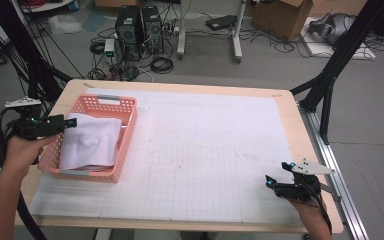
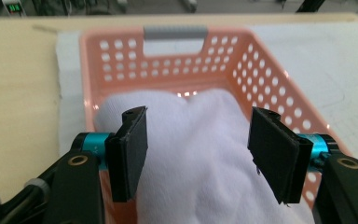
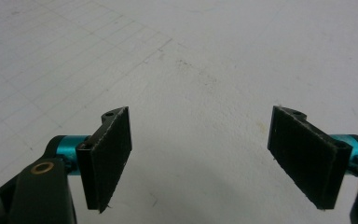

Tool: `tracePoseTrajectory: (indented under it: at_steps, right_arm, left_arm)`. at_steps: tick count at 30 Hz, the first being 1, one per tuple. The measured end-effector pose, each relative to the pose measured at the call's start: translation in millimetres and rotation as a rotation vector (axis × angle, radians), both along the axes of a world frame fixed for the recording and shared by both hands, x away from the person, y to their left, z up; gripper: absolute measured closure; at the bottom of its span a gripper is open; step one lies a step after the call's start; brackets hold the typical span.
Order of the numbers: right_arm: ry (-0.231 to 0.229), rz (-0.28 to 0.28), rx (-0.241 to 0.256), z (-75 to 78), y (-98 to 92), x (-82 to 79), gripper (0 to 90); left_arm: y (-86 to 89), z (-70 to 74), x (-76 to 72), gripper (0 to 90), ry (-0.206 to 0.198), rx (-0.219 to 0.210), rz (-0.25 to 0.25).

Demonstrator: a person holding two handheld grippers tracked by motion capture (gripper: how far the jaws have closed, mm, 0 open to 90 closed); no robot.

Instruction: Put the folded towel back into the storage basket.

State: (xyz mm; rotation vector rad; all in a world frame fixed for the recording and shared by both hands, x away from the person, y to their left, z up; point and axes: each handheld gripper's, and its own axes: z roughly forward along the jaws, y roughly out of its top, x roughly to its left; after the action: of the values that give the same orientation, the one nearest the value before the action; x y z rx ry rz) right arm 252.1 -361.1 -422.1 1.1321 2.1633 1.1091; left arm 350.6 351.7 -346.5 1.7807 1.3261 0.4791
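Hands entered from the near table edge, each holding a gripper. The right gripper (image 1: 272, 182) hovered over the white mat (image 1: 205, 165), well apart from the basket (image 1: 122, 172), its jaws wide apart and holding nothing; in the right gripper view only bare gridded mat lay between its pads (image 3: 109, 156).

Farther in, the left gripper (image 2: 198, 156) sat at the basket's near-left rim, jaws spread on either side of the towel (image 2: 200, 140) without clamping it. In the high view that gripper (image 1: 67, 122) reached over the rim toward the towel's corner.

The towel (image 1: 90, 142), white and loosely folded, lay inside the pink basket and covered most of its floor. Beyond it rose the basket's far wall with a grey handle (image 2: 175, 32).

Likely risks: closing on too thin a fold might let the cloth slip out, and lifting it could snag the rim and drag or tip the light basket, since nothing held it down.

Whatever lay under the towel was hidden. The basket's near wall was cut off in the left gripper view, and whether the pads touched the cloth was hard to tell.
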Motion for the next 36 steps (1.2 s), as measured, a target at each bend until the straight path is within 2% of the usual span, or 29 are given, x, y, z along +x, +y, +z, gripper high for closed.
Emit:
tracePoseTrajectory:
  at_steps: [1, 2, 3, 4, 5, 6, 10, 11, 15, 17, 20, 23, 26, 29, 30, 31, 33, 36]
  right_arm:
    - [-0.006, 0.003, -0.001, 0.4, 0.3, 0.1, 20.6]
    - [-0.007, 0.004, -0.001, 0.8, 0.6, -0.2, 20.5]
    - [-0.002, 0.002, 0.000, 1.3, 0.9, -1.0, 20.5]
    - [-0.005, 0.005, -0.002, 1.1, 0.5, -0.9, 20.5]
    - [-0.006, 0.005, -0.004, 0.9, -0.3, -1.0, 20.5]
    - [-0.004, 0.003, -0.002, 0.8, -0.8, -1.3, 20.5]
    - [-0.007, -0.002, 0.001, 1.2, -2.3, -1.7, 20.6]
    - [-0.006, -0.003, 0.002, 1.3, -2.3, -1.8, 20.6]
    - [-0.010, 0.000, 0.001, 1.6, -1.5, -1.6, 20.5]
    - [-0.009, 0.000, 0.003, 1.5, -1.6, -1.6, 20.5]
    - [-0.013, 0.002, 0.003, 1.7, -2.5, -1.1, 20.5]
    - [-0.013, 0.003, 0.004, 1.3, -2.6, -0.9, 20.5]
    - [-0.008, 0.000, 0.002, 1.2, -2.7, -1.4, 20.5]
    - [-0.011, -0.001, 0.006, 1.5, -3.3, -1.4, 20.5]
    - [-0.012, 0.000, 0.007, 1.4, -3.5, -1.4, 20.5]
    - [-0.011, -0.002, 0.003, 1.7, -4.0, -1.7, 20.5]
    - [-0.012, -0.003, 0.006, 2.1, -4.2, -2.2, 20.5]
    - [-0.013, -0.002, 0.007, 2.5, -3.6, -2.6, 20.5]
  left_arm:
    - [-2.4, -3.0, 0.7, 37.8, 0.015, 0.023, 0.001]
    - [-2.4, -3.0, 0.7, 37.5, 0.015, 0.023, 0.001]
    - [-9.7, -12.3, 3.8, 36.1, 0.050, 0.062, 0.011]
    - [-12.7, -15.4, 5.6, 34.7, 0.068, 0.080, 0.010]
    - [-12.7, -15.4, 5.6, 34.3, 0.068, 0.080, 0.010]
    - [-18.8, -20.8, 10.1, 34.0, 0.100, 0.121, 0.029]
    - [-30.9, -32.5, 20.6, 31.6, 0.157, 0.179, 0.061]
    - [-35.1, -36.9, 24.1, 31.5, 0.173, 0.211, 0.056]
    - [-45.9, -45.6, 33.1, 28.8, 0.185, 0.238, 0.061]
    - [-47.8, -46.6, 34.7, 28.5, 0.181, 0.233, 0.068]
    - [-54.1, -50.0, 39.3, 28.5, 0.148, 0.187, 0.059]
    - [-58.5, -51.8, 41.6, 28.5, 0.132, 0.154, 0.045]
    - [-57.4, -52.3, 42.6, 27.9, 0.127, 0.129, 0.032]
    - [-51.2, -49.0, 41.2, 28.0, 0.108, 0.082, 0.046]
    - [-51.2, -49.0, 41.2, 28.2, 0.108, 0.082, 0.046]
    - [-45.3, -43.0, 36.9, 29.1, 0.065, 0.043, 0.065]
    - [-39.2, -35.4, 30.8, 30.7, 0.011, -0.009, 0.064]
    - [-34.3, -25.8, 20.2, 32.3, -0.069, -0.048, 0.052]
